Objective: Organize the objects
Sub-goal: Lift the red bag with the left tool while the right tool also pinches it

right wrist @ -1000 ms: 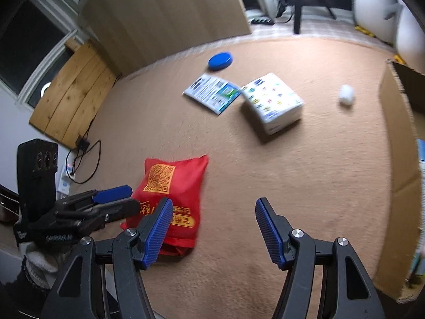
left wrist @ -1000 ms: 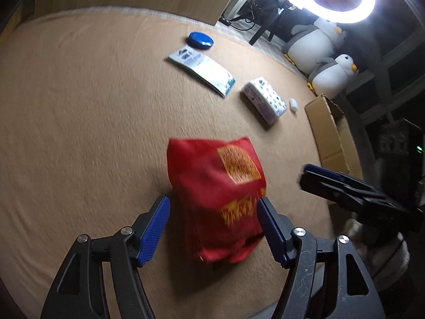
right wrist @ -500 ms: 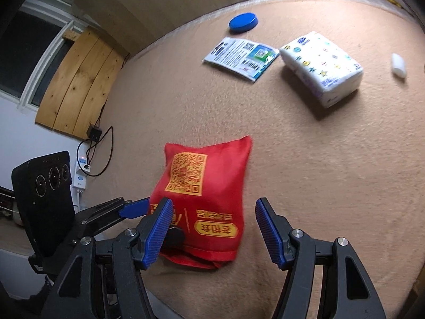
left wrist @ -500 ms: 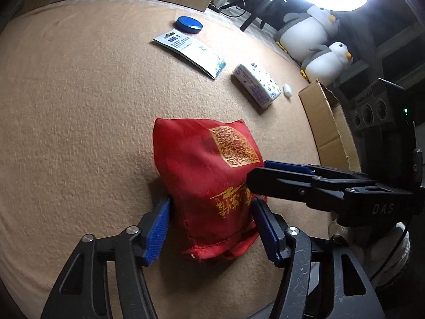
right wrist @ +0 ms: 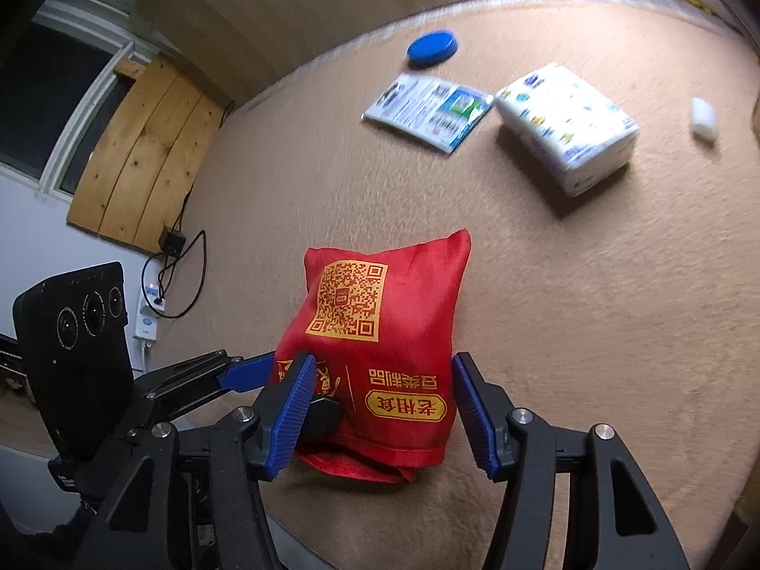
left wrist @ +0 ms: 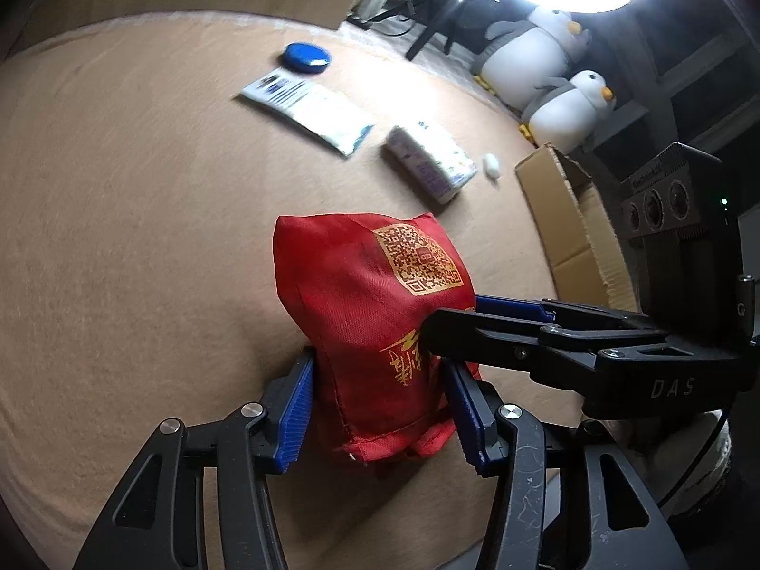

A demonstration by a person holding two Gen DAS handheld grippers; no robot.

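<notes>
A red fabric bag (left wrist: 361,304) with a gold QR code lies on the tan carpet (left wrist: 118,237). My left gripper (left wrist: 380,408) has its blue pads against both sides of the bag's near end and pinches it; its jaws are closing. In the right wrist view the same bag (right wrist: 394,327) sits between the pads of my right gripper (right wrist: 380,408), whose jaws are also closing; its right pad stands just off the cloth. The left gripper's finger (right wrist: 247,373) reaches in from the left, beside the right gripper's left pad. The right gripper (left wrist: 456,327) crosses the bag's right side.
Farther off lie a blue lid (left wrist: 306,57), a flat printed packet (left wrist: 308,111), a tissue pack (left wrist: 430,161) and a small white object (left wrist: 491,166). An open cardboard box (left wrist: 570,223) stands at the right. Two plush penguins (left wrist: 532,61) sit beyond. A power strip (right wrist: 147,304) is by the wall.
Both grippers have moved in onto the red bag's near end. The left jaws have narrowed onto its sides. The right gripper swung left until the bag came between its pads.
</notes>
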